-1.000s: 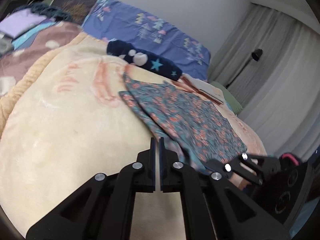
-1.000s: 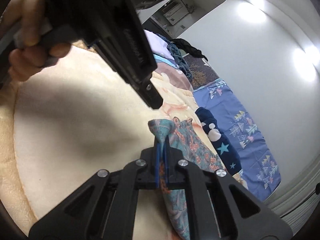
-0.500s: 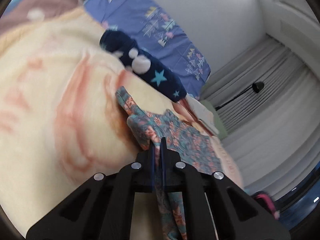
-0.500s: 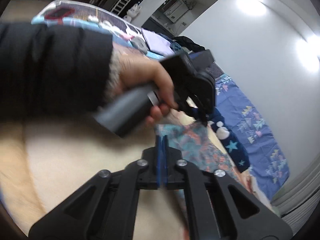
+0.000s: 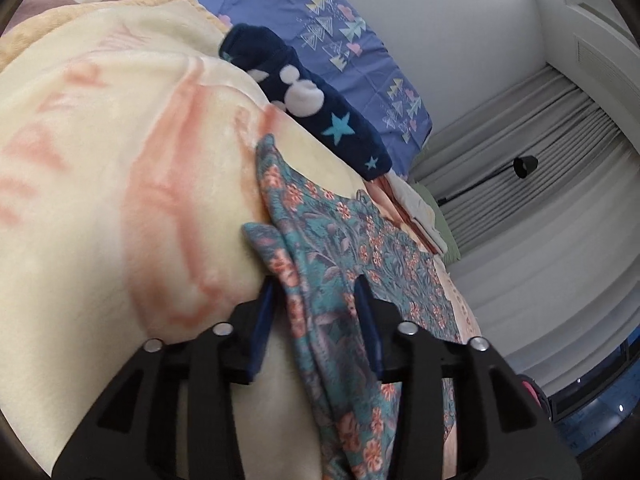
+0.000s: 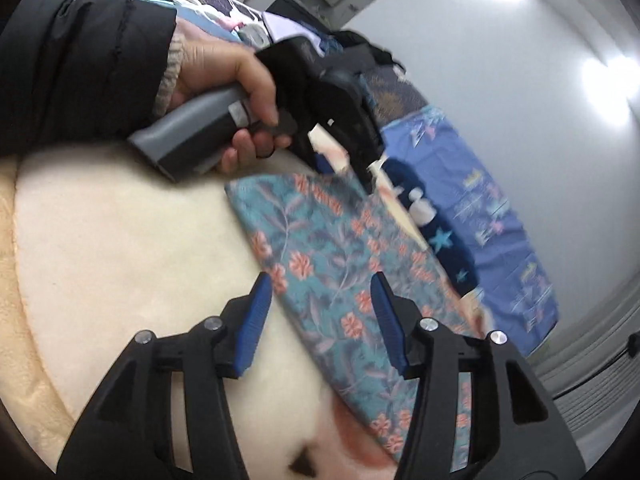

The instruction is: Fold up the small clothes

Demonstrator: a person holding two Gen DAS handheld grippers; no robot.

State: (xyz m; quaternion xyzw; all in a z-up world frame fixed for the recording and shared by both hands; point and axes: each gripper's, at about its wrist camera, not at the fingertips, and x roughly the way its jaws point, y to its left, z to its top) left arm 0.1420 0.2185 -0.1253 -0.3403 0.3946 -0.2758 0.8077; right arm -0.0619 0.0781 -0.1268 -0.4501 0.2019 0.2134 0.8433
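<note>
A small teal garment with orange flowers (image 5: 352, 264) lies folded along its length on a cream and pink blanket (image 5: 100, 168). My left gripper (image 5: 316, 292) is open, its blue pads either side of the garment's near folded edge, not clamped on it. In the right wrist view the garment (image 6: 340, 264) lies flat, and my right gripper (image 6: 320, 292) is open just above its near edge. The left gripper (image 6: 344, 160), held in a hand, hovers over the garment's far end there.
A navy star-print fleece item (image 5: 316, 100) lies beyond the garment, with a purple patterned sheet (image 5: 340, 44) behind it. Folded pale clothes (image 5: 420, 216) sit at the bed's far edge. Grey curtains (image 5: 540, 184) and a black lamp (image 5: 524, 166) stand at right.
Both grippers were shut on the garment's edge and have opened, letting it go. The folded garment has settled flat on the blanket.
</note>
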